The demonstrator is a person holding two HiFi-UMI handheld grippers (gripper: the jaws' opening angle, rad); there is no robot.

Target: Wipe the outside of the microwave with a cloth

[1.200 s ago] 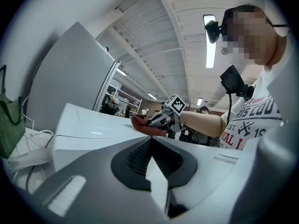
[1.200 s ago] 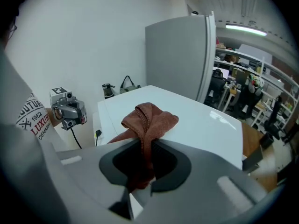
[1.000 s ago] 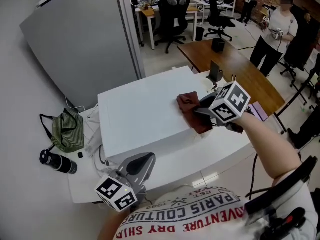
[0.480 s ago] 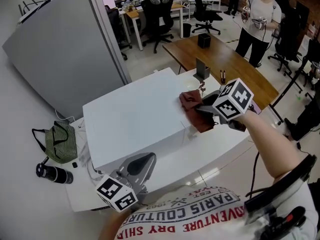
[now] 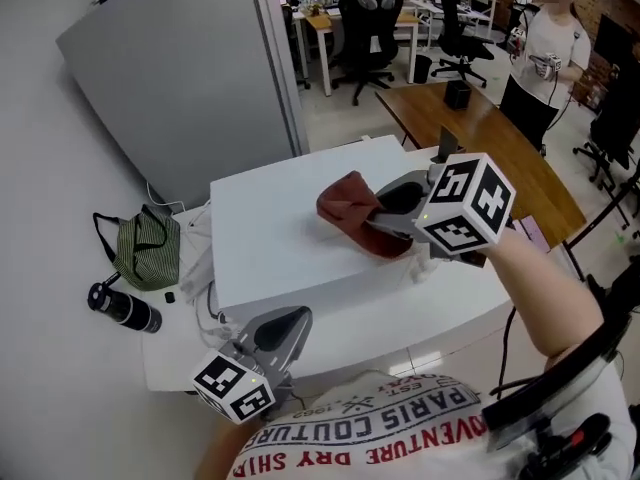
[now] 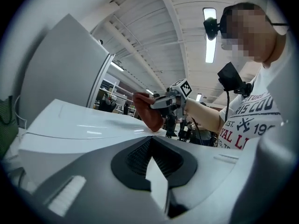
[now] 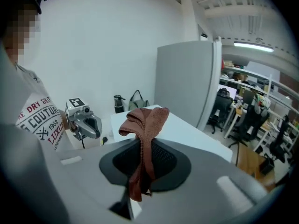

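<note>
The white microwave [image 5: 290, 243] stands on a white table [image 5: 440, 313]. A reddish-brown cloth [image 5: 350, 208] lies bunched on its top, right of the middle. My right gripper [image 5: 385, 213] is shut on this cloth, low over the top's right part. In the right gripper view the cloth [image 7: 145, 120] sticks out from between the shut jaws over the microwave top [image 7: 175, 125]. My left gripper [image 5: 265, 343] hangs shut and empty in front of the microwave, below its front edge. The left gripper view shows the microwave top [image 6: 79, 125], the cloth [image 6: 147, 115] and the right gripper [image 6: 166, 101] beyond it.
A green striped bag [image 5: 145, 253] and a black bottle [image 5: 122, 308] lie left of the microwave. A grey partition [image 5: 190, 78] stands behind it. A wooden table [image 5: 490, 138] is at the back right, with a standing person [image 5: 545, 58] and office chairs [image 5: 370, 18] beyond.
My right gripper has carried the cloth leftward, from the microwave's right edge onto its top toward the middle. The left gripper has stayed in place.
</note>
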